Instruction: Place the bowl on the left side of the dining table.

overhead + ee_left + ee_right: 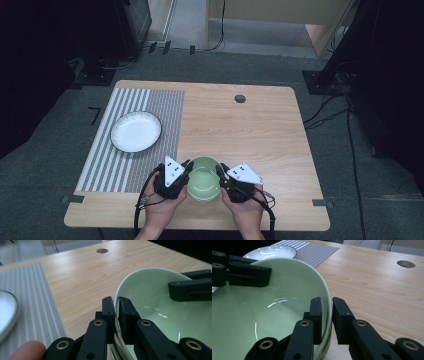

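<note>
Sitting upright, green bowl [203, 178], rim up

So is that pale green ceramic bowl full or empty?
Empty. The pale green ceramic bowl shows a bare, glossy inside with only light reflections, both in the gripper views and from above.

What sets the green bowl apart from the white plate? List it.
The green bowl is deep and pale green; the white plate is shallow, white, dark-rimmed. The bowl sits on bare wood, clamped at opposite rims by the left gripper and right gripper; the plate lies untouched on the striped mat. Both are round and empty.
</note>
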`<state>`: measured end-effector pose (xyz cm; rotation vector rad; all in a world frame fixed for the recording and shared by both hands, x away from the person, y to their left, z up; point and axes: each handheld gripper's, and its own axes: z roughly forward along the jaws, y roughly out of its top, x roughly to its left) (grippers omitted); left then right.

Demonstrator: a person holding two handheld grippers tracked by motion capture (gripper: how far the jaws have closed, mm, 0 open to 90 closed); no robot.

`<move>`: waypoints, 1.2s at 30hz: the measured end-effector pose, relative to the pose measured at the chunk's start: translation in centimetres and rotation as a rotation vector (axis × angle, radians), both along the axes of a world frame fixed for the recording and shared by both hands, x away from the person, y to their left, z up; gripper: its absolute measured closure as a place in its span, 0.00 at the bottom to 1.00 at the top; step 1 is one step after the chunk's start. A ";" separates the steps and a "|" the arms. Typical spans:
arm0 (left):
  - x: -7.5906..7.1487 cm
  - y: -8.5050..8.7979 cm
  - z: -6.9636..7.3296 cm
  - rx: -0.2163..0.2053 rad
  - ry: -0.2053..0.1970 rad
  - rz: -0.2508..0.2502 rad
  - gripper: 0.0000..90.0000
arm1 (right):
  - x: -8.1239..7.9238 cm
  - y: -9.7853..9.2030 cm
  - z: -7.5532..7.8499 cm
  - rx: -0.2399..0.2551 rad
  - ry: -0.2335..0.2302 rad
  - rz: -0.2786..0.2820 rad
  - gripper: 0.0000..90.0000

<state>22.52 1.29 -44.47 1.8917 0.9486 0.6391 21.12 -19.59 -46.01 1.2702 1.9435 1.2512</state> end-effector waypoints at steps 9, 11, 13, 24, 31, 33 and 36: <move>-0.1 0.4 0.2 -0.048 0.016 -0.014 0.93 | -1.1 0.3 0.9 -0.036 -0.118 -0.021 0.96; -0.2 0.4 0.4 -0.065 0.021 -0.008 0.87 | -1.4 0.4 1.3 -0.043 -0.142 -0.034 0.96; -0.3 0.4 0.6 -0.080 0.027 -0.004 0.82 | -1.6 0.3 1.6 -0.039 -0.162 -0.044 0.96; -0.5 0.2 0.9 -0.097 0.036 0.011 0.89 | -3.3 1.0 2.9 -0.038 -0.275 -0.092 0.96; -1.2 0.8 1.5 -0.096 -0.066 0.046 0.93 | -3.7 1.7 2.6 -0.026 -0.282 -0.092 0.96; -1.4 0.7 1.6 -0.078 -0.091 0.051 0.93 | -3.6 1.8 2.3 0.017 -0.244 -0.109 0.90; -1.7 0.3 1.6 -0.086 -0.108 0.033 0.93 | -3.0 1.7 1.9 0.046 -0.165 -0.128 0.93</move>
